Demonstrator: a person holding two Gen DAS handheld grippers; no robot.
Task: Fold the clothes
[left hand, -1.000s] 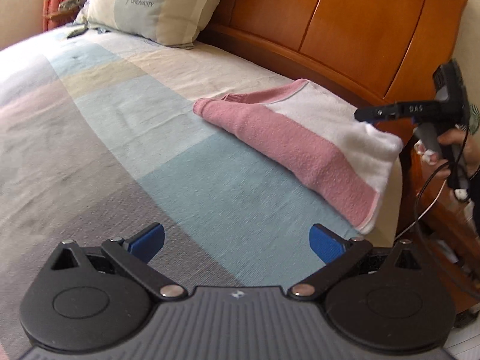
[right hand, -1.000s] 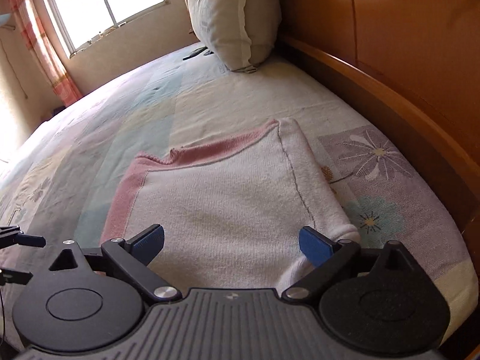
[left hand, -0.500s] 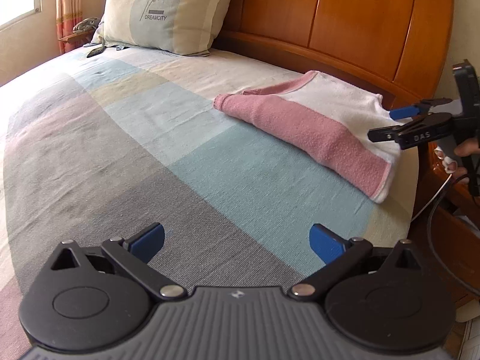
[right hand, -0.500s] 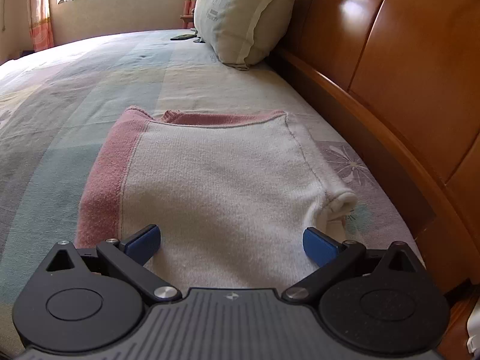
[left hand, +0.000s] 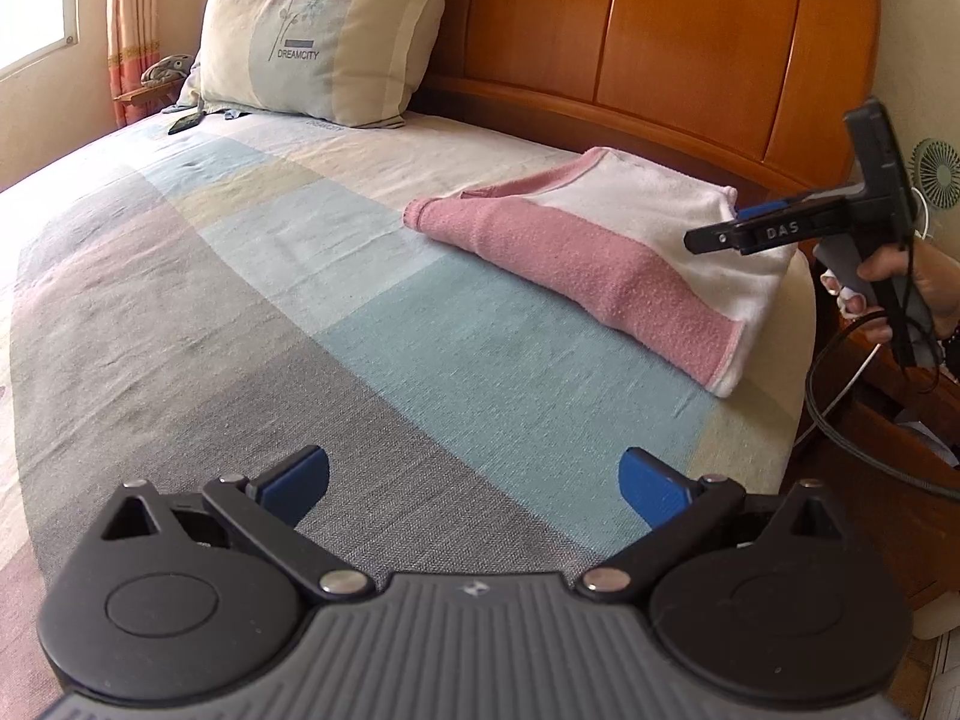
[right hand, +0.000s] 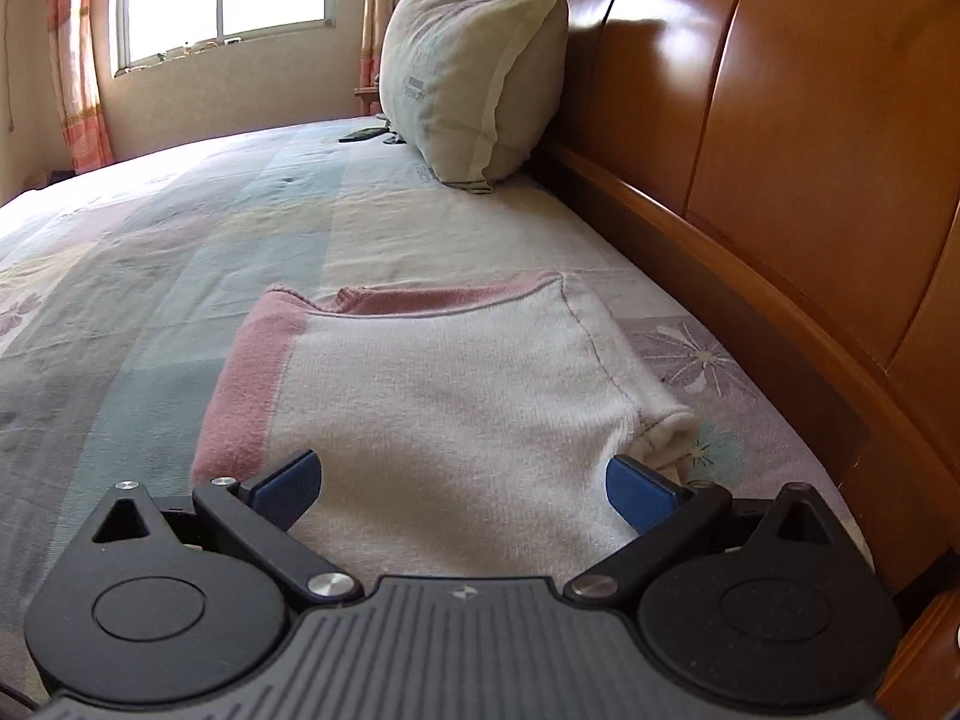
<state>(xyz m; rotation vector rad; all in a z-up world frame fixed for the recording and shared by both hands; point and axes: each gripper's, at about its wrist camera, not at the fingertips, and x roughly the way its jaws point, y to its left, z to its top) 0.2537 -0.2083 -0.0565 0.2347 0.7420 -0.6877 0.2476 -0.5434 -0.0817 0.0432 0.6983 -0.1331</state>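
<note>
Headboard (right hand: 750,192) crowds folded garment (right hand: 456,396); bedspread (left hand: 252,300) open.

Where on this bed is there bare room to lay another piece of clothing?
The wide checked bedspread lies bare between the pillow, the folded pink-and-white garment and the left gripper. It is crowded by the headboard, where the garment and right gripper sit.

The left wrist camera sits low over the bed (left hand: 252,312), looking across it toward the headboard (left hand: 660,42) at 12 o'clock. The folded pink and white garment (left hand: 600,252) lies farther off, at 1 o'clock. The right wrist camera is very near that garment (right hand: 444,402), looking along the headboard (right hand: 780,168) at 2 o'clock. Both views share the garment, pillow (left hand: 318,36) and headboard.
</note>
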